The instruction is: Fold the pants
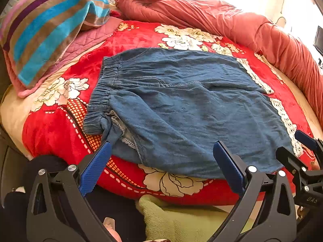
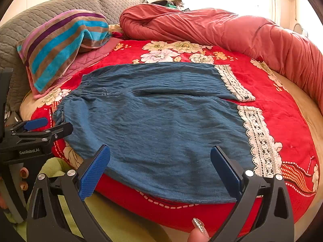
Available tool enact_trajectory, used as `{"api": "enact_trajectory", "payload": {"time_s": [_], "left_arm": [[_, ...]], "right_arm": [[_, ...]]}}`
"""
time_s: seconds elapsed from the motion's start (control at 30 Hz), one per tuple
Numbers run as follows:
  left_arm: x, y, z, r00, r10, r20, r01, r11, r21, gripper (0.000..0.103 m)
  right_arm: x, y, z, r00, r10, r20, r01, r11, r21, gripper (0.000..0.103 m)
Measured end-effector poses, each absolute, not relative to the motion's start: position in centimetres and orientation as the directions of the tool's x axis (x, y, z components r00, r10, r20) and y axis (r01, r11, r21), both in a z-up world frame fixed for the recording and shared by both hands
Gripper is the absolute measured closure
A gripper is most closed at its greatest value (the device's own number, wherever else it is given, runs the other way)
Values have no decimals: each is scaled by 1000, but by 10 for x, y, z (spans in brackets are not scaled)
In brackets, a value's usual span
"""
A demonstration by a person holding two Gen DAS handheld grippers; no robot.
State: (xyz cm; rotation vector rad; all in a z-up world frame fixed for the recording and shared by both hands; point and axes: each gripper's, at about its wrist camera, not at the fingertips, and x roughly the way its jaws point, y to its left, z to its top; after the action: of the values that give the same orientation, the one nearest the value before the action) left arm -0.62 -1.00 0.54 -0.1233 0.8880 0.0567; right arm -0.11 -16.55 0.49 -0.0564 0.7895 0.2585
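Note:
Blue denim pants [image 1: 181, 104] with white lace hems [image 1: 282, 119] lie spread flat on a red floral blanket [image 1: 56, 129], waistband to the left, legs to the right. They also show in the right wrist view [image 2: 157, 121], with the lace hems [image 2: 260, 139] at right. My left gripper [image 1: 162, 147] is open and empty, just above the near edge of the pants by the waistband. My right gripper [image 2: 160, 153] is open and empty over the near leg's edge. It also shows at the right edge of the left wrist view [image 1: 298, 143]. The left gripper shows at the left of the right wrist view [image 2: 48, 125].
A striped towel on a pink pillow [image 1: 48, 32] lies at the back left. A rolled red-orange duvet [image 2: 222, 30] runs along the back and right. A grey quilted headboard [image 2: 30, 20] stands behind. A green towel [image 1: 181, 217] lies below the bed's near edge.

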Motion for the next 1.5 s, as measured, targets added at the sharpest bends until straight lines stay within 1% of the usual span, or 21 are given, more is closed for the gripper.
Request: {"api": "enact_trajectory", "payload": {"time_s": [1.2, 1.5], "left_arm": [[-8, -3, 12, 641, 5, -768, -104, 991, -80, 8], [-3, 4, 10, 636, 16, -771, -125, 989, -83, 8]], "right_arm": [[-3, -166, 5, 679, 205, -705, -249, 968, 42, 4], [12, -160, 8, 675, 212, -706, -258, 965, 43, 4]]}}
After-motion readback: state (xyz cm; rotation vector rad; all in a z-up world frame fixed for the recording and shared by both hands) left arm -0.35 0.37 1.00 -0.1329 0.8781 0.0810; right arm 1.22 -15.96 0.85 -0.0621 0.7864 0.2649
